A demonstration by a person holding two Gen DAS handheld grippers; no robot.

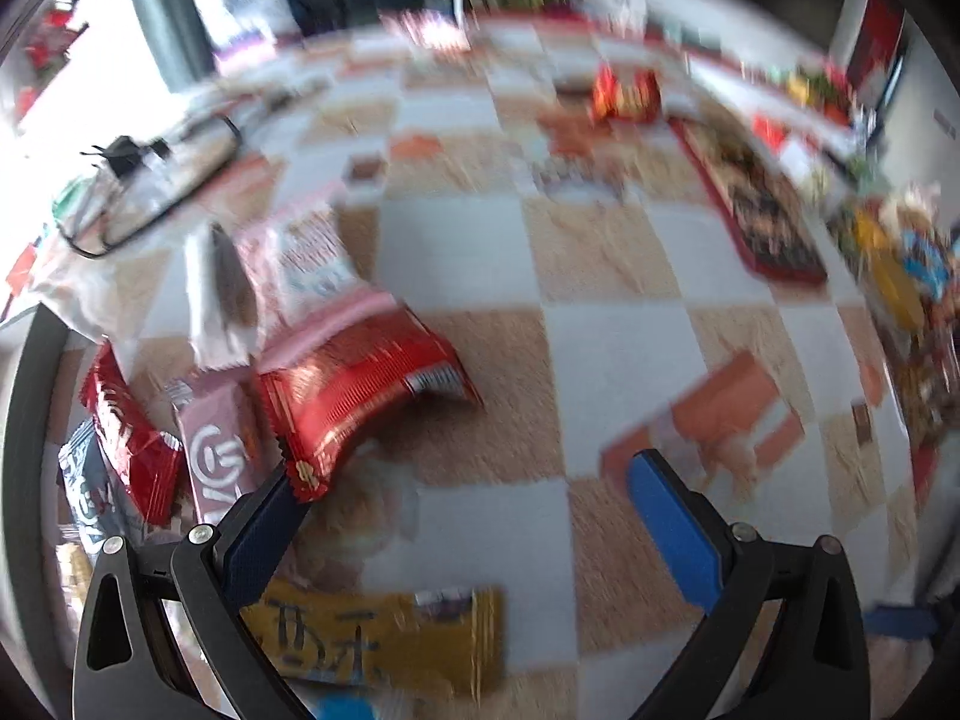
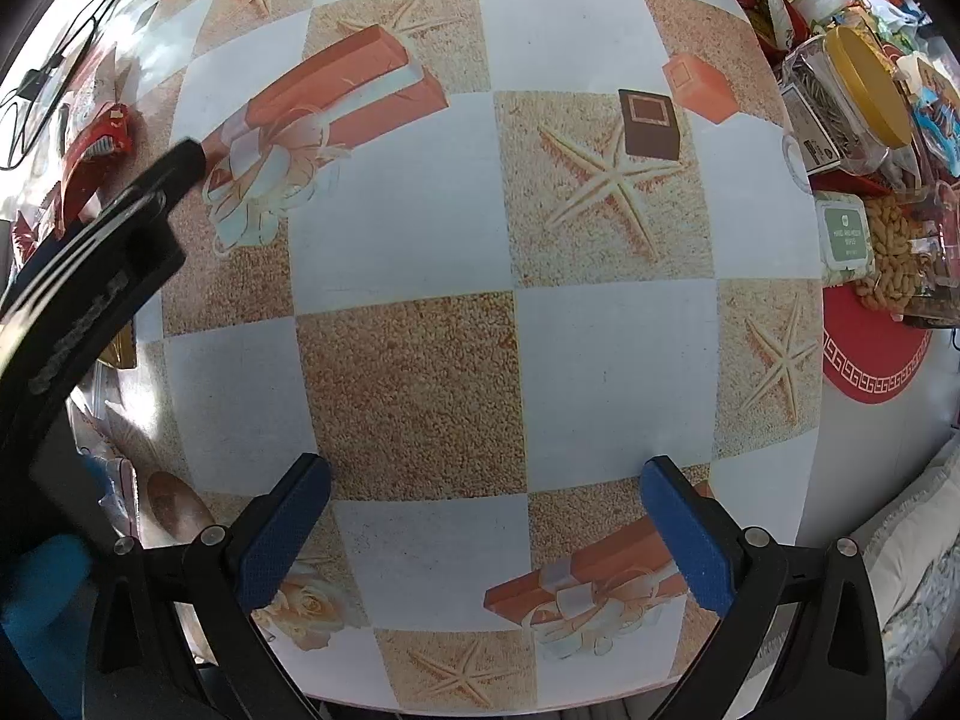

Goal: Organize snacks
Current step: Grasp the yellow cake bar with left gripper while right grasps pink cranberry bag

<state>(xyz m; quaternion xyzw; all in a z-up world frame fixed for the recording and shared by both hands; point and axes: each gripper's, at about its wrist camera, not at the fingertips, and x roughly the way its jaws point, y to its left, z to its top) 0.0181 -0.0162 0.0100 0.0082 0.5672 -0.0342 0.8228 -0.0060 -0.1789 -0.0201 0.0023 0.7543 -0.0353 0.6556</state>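
The left wrist view is blurred by motion. My left gripper (image 1: pixel 474 492) is open above the checkered tablecloth (image 1: pixel 600 312). A red snack packet (image 1: pixel 360 384) lies by its left fingertip, with a corner touching the pad; nothing sits between the fingers. A purple packet (image 1: pixel 216 444), a second red packet (image 1: pixel 126 444) and a blue-white packet (image 1: pixel 84 492) lie at the left. A yellow packet (image 1: pixel 384 642) lies under the gripper. My right gripper (image 2: pixel 486 498) is open and empty over bare tablecloth (image 2: pixel 420 390). The red packet (image 2: pixel 90 144) shows far left there.
A red tray (image 1: pixel 756 204) and a heap of snacks (image 1: pixel 900 276) lie at the right. In the right wrist view a yellow-lidded jar (image 2: pixel 852 102), peanuts (image 2: pixel 894 258), a green-labelled pack (image 2: pixel 846 240) and a red mat (image 2: pixel 870 354) crowd the right edge. Black cables (image 1: pixel 150 192) lie far left.
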